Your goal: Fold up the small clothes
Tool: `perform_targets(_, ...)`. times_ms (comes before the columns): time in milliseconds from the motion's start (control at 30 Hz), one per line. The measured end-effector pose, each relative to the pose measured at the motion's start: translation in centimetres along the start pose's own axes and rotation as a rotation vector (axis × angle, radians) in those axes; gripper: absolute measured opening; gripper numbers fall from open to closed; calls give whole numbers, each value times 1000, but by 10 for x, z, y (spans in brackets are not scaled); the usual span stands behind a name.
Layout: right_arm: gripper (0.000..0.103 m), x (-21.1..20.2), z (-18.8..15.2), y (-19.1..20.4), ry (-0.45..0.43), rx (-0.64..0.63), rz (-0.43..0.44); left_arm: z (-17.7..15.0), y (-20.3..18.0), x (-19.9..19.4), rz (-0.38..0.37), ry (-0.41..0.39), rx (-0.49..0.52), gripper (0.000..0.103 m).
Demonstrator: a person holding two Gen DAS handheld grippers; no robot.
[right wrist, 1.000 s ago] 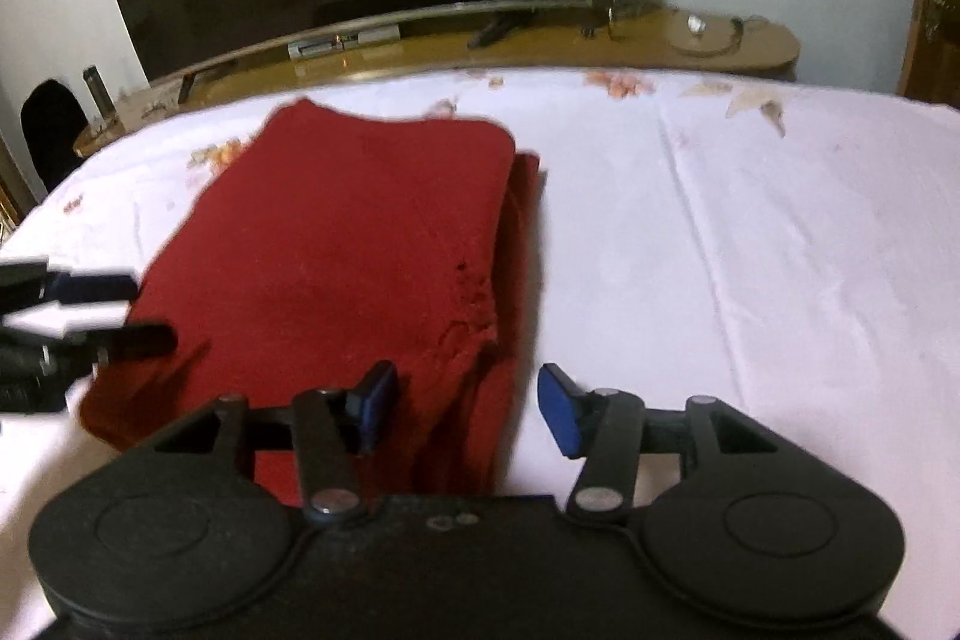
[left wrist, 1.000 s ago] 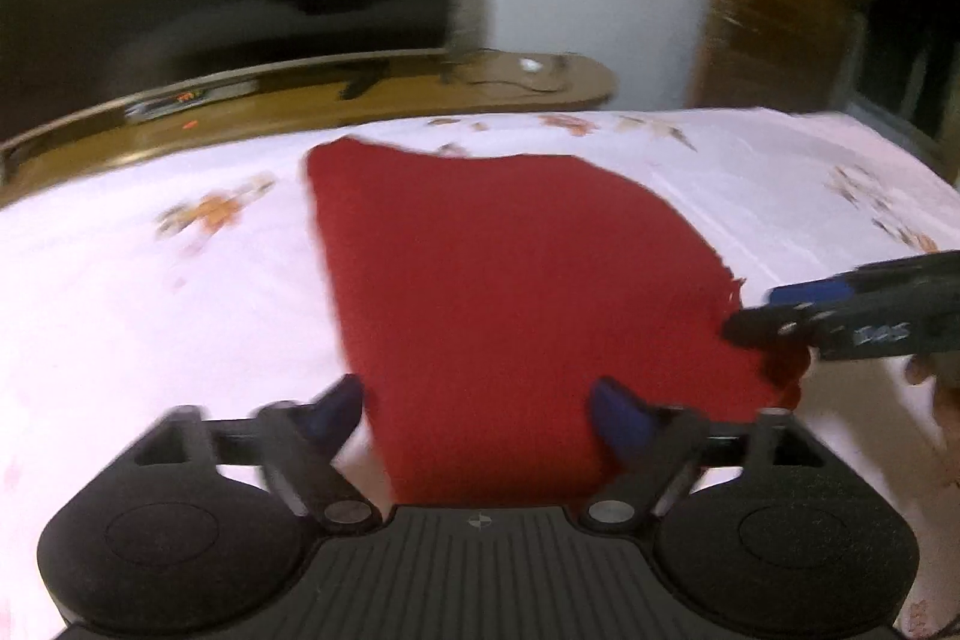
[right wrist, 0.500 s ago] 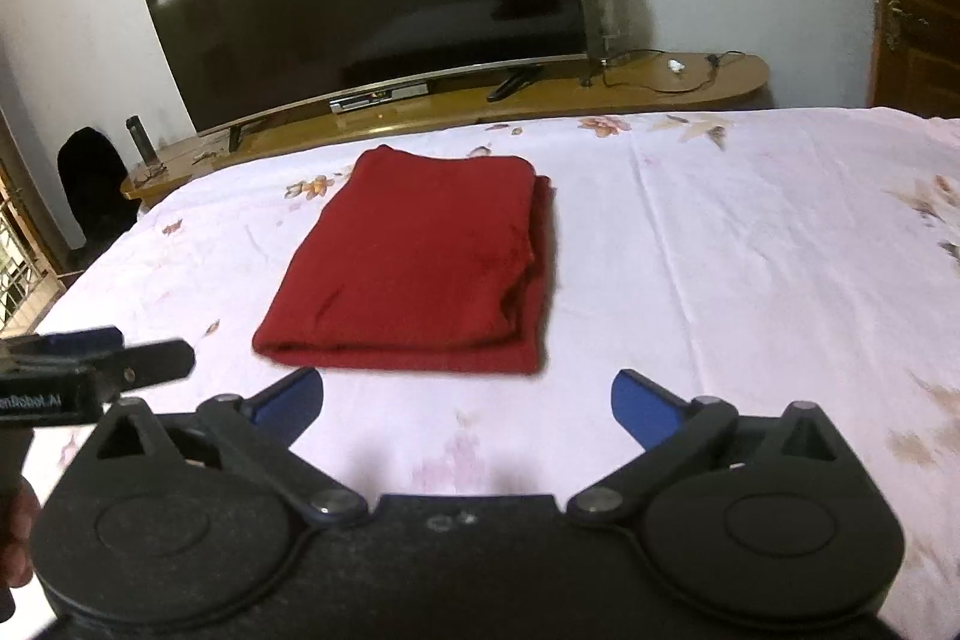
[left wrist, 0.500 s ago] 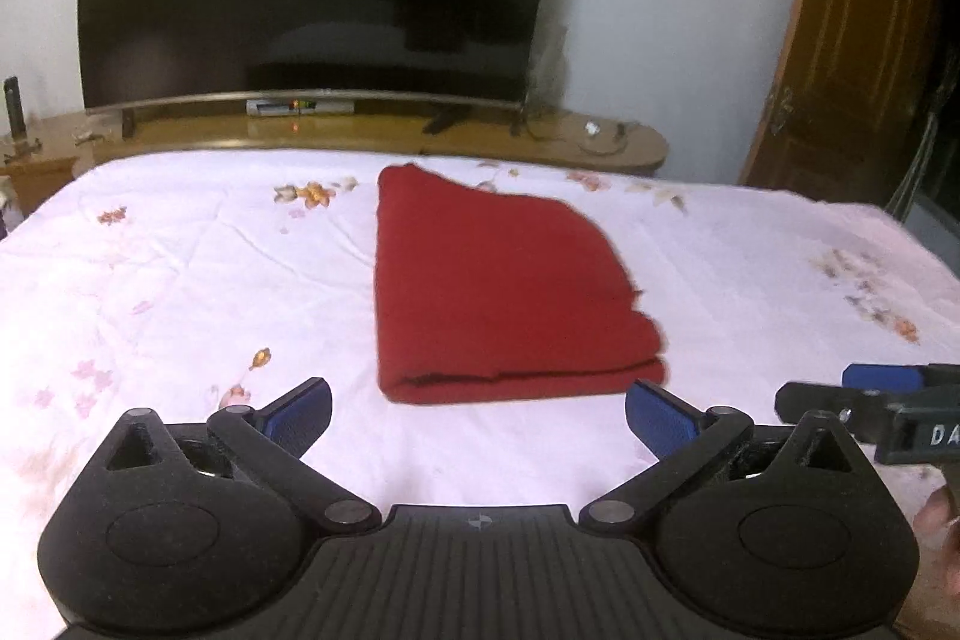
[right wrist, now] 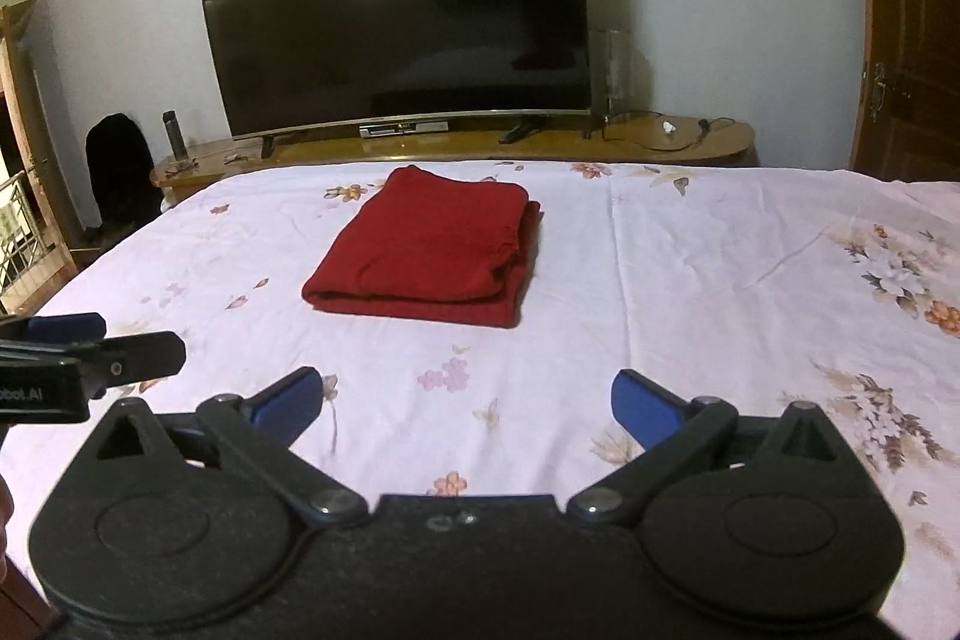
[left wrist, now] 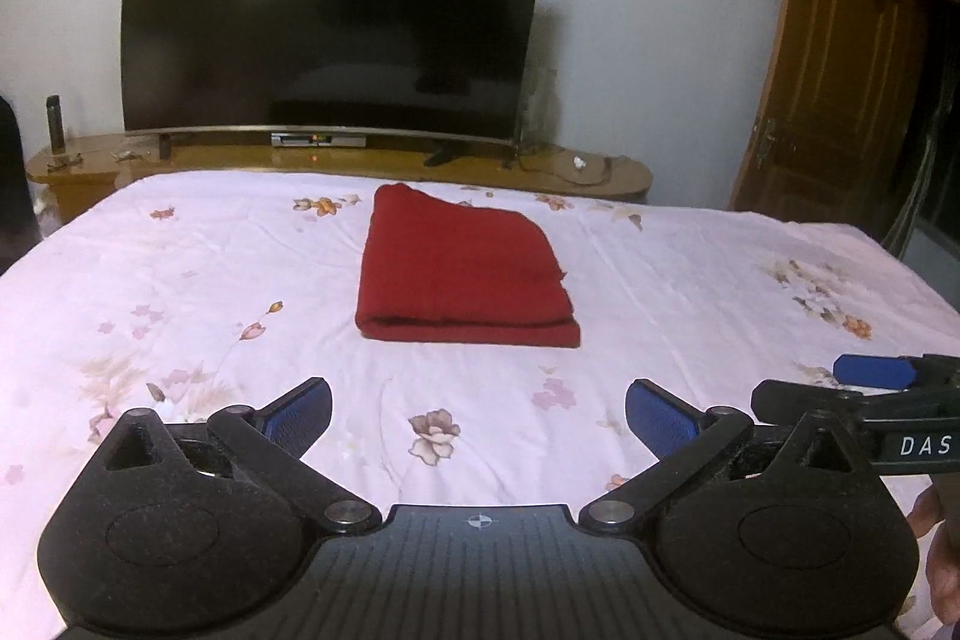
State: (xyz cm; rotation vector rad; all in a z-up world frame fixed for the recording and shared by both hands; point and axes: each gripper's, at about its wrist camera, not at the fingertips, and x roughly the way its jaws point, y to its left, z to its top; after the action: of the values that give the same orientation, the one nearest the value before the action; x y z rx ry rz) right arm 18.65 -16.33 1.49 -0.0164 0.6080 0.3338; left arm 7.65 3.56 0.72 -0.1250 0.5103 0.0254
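Note:
A red garment (left wrist: 462, 274) lies folded into a flat rectangle on the bed's flowered white sheet (left wrist: 180, 280), towards the far edge. My left gripper (left wrist: 478, 415) hangs open well short of it, with nothing between its blue pads. In the right wrist view the same red garment (right wrist: 426, 250) shows its layered edges on the right side. My right gripper (right wrist: 465, 400) is open too and holds nothing. Each gripper appears at the side of the other's view: the right gripper (left wrist: 840, 388) and the left gripper (right wrist: 108, 349).
Beyond the bed stands a low wooden cabinet (left wrist: 360, 156) carrying a large dark television (left wrist: 330, 21), a bottle (right wrist: 174, 132) and cables. A brown door (left wrist: 834, 69) is at the right. A dark chair (right wrist: 120, 166) stands at the bed's far left corner.
Both grippers let go of the red garment, opened wide and drew back and up from it. The garment now lies folded and far ahead of them.

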Motion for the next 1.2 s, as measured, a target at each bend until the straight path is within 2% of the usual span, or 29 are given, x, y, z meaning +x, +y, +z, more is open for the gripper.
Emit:
perform_targets(367, 102, -33, -5, 3, -47, -13, 2, -3, -10, -26, -11, -44, -13, 103)
perform_targets(1200, 102, -41, 2, 21, -90, -29, 4, 3, -7, -37, -18, -74, 4, 103)
